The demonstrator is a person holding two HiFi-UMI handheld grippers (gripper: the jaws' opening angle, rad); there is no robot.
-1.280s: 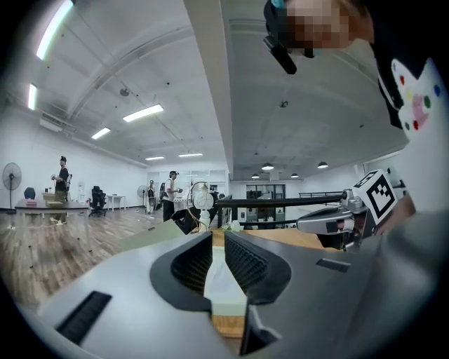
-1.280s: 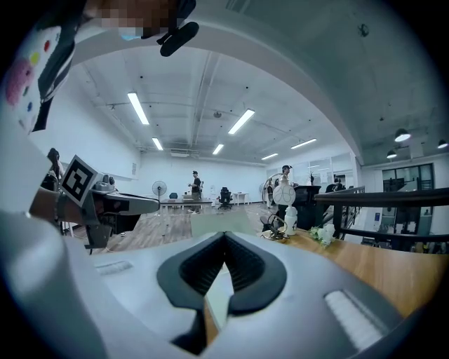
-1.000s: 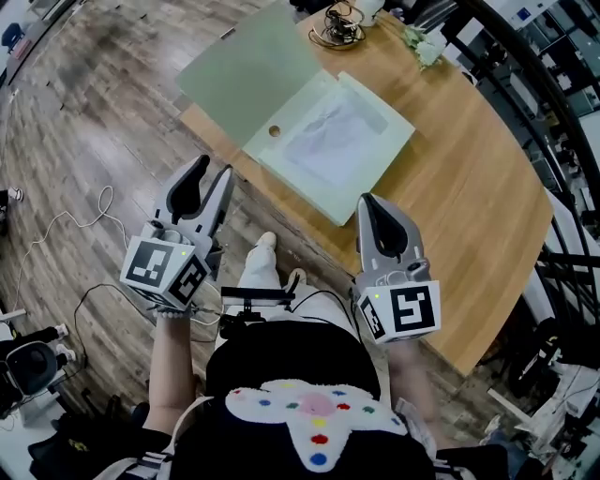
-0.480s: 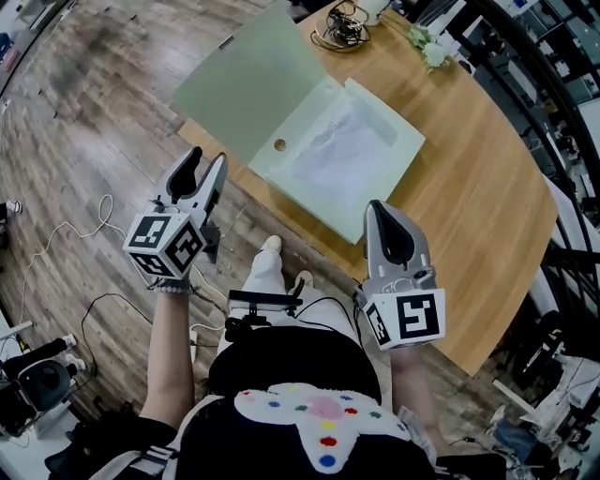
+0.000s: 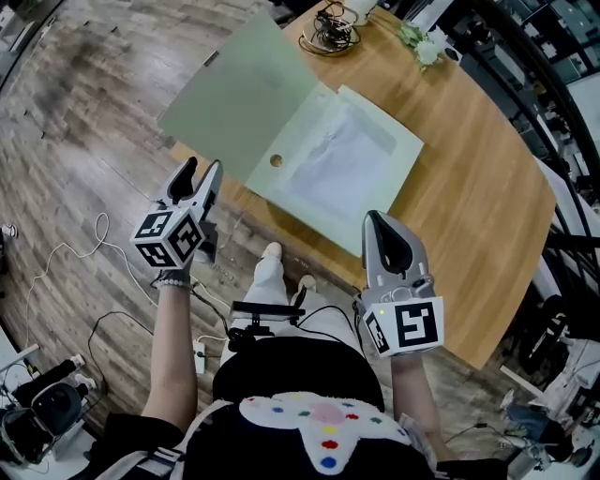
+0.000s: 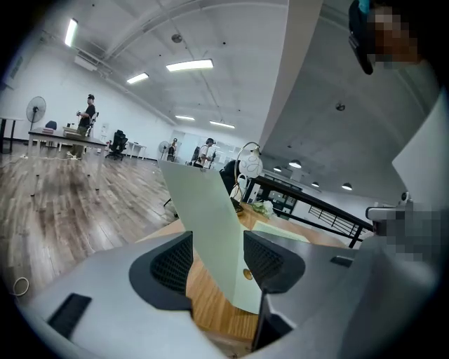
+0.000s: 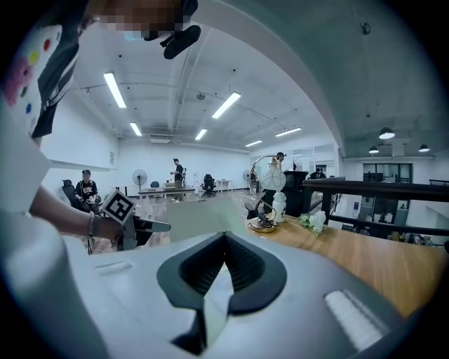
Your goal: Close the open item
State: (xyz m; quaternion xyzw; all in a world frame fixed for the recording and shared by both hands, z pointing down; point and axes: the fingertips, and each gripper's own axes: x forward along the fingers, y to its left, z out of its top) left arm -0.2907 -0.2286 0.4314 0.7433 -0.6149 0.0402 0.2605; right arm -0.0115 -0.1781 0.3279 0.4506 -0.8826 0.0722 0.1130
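A pale green folder lies open on the wooden table. Its right half holds a white sheet. Its cover is spread to the left, past the table's edge. My left gripper hangs over the floor just short of the cover's near corner, and its jaws have just been opening. In the left gripper view the cover shows in the gap between the two pads, ahead of them and untouched. My right gripper is shut and empty at the table's near edge, pointing at the folder's front edge; in its own view the right gripper shows shut jaws.
A coil of cable and white flowers sit at the table's far end. Black railings run along the right. Cables trail over the wooden floor at the left. People stand far off in the hall.
My left gripper has come closer to the cover's corner and its jaws stand wider apart. My right gripper has edged slightly toward the folder and stays shut.
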